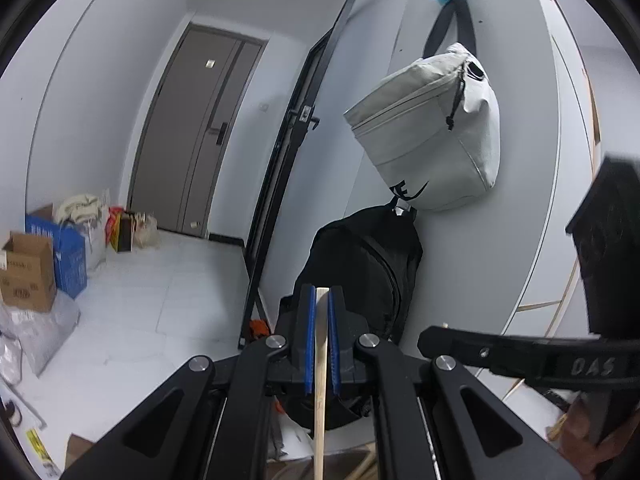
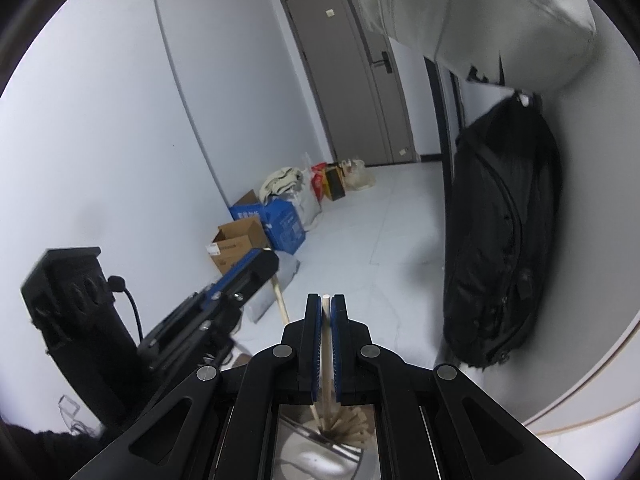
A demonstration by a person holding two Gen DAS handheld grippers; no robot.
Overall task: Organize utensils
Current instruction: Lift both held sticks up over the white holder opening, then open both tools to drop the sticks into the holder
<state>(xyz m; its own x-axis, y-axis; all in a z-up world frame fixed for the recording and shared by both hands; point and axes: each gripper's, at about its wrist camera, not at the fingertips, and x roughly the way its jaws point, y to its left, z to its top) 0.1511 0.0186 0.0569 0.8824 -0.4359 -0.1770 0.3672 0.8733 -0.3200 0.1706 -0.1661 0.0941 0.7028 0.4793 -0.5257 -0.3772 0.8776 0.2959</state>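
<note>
At the bottom centre of the left wrist view, the left gripper [image 1: 320, 300] is clamped on a pale wooden chopstick [image 1: 321, 360]; the blue pads sit close against it on both sides. The stick's long axis runs along the fingers, its squared tip at the fingertips, its other end leaving the lower frame edge. The right gripper [image 1: 520, 356] crosses the lower right of the frame. At the bottom centre of the right wrist view, the right gripper [image 2: 327, 300] is likewise closed on a second chopstick [image 2: 327, 344], held lengthwise. Its lower end points down into a metal holder [image 2: 320, 460] directly beneath the jaws, where more sticks already stand. Left gripper [image 2: 224, 292] at lower left, stick protruding. Judgement: right hand is nearer the holder; insertion is along the stick's axis, downward.
</note>
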